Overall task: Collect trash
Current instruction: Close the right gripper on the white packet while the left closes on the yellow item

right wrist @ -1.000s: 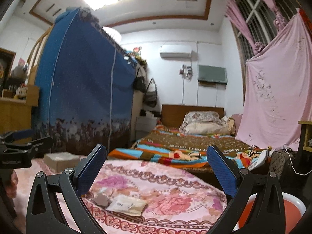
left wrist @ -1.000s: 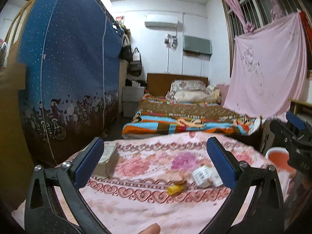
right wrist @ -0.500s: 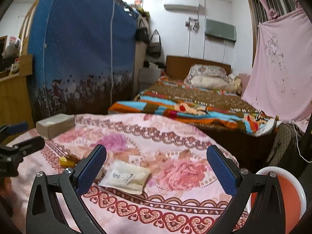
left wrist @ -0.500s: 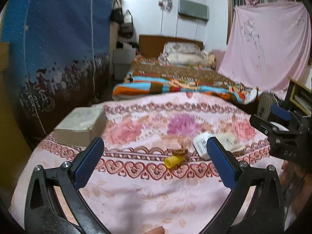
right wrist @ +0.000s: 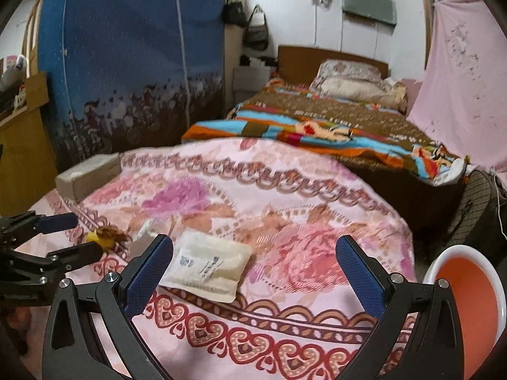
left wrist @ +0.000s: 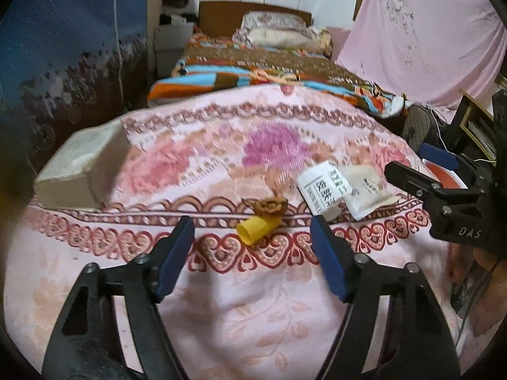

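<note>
Trash: yellow scrap (left wrist: 257, 228) on pink-clothed surface (left wrist: 221, 300) | left gripper (left wrist: 253, 229) half-open, just closing, empty | right gripper (right wrist: 255, 251) wide, empty, near white packet (right wrist: 207, 267) | risk: snagging cloth.

Ahead of you, a round tabletop under a pink floral cloth (right wrist: 285, 190) fills the foreground. Beyond it stands a wooden-headboard bed with a brown and striped blanket (right wrist: 332, 120) and pale pillows (right wrist: 348, 82). A tall blue fabric wardrobe (right wrist: 126, 63) rises at your left, white walls (right wrist: 291, 15) sit behind, and a pink sheet (right wrist: 462, 79) hangs at your right.
</note>
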Demonstrator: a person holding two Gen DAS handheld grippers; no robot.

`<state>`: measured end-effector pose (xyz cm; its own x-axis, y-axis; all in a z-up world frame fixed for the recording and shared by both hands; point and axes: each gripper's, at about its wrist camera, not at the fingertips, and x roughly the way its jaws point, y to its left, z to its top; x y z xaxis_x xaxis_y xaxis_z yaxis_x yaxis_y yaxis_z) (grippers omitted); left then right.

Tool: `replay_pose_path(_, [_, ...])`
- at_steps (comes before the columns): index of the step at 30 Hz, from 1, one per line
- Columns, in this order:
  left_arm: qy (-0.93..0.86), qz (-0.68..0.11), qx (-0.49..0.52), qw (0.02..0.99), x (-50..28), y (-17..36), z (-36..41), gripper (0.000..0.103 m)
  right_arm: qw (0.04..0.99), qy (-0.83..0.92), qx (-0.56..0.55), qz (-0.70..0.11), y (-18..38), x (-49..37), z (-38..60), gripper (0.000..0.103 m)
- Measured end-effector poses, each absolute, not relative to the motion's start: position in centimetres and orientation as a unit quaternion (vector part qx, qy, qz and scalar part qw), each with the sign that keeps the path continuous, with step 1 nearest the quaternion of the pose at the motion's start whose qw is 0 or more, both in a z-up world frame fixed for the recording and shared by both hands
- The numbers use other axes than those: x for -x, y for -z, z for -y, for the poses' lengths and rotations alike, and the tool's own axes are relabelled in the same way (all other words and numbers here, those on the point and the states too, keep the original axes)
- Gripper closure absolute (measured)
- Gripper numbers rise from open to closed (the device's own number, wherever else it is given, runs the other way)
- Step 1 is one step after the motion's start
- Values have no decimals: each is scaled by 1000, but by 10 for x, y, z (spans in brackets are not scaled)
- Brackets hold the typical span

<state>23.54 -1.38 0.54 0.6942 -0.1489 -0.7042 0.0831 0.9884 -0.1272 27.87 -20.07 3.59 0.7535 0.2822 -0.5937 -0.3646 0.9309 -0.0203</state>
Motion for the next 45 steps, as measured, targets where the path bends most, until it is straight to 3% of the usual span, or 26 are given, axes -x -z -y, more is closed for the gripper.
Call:
replay_pose_path(10, [58,-406,57,910,-241,0,10,60,909,-203,116,-345,-22,-284,177,0])
replay_pose_path(15, [65,-409,52,909,-242,0,15,73,896,-215,142,-362,-15,-286,165,2])
replay_pose_path(18, [69,-408,48,909,-242,0,19,84,890,-220,152,-370,-11,-286,161,6])
replay_pose_path(20, [71,-408,45,909,-242,0,20,88,887,-225,153,-374,-9,-287,159,17])
replay_pose_path(27, [75,-400,40,912,-239,-1,24,88,881,-238,137,-386,-7,-289,160,25])
replay_pose_path(29, [79,-396,42,914,-237,-2,25,88,882,-237,133,-386,-8,-289,162,34])
replay_pose_path(36, [107,-358,50,926,-225,-13,24,88,884,-232,109,-390,-9,-294,170,46])
replay_pose_path(42, [109,-344,50,931,-221,-16,25,88,882,-236,104,-395,-8,-296,171,44])
replay_pose_path(45, [106,-349,55,930,-223,-14,24,88,876,-249,101,-401,-7,-296,170,32])
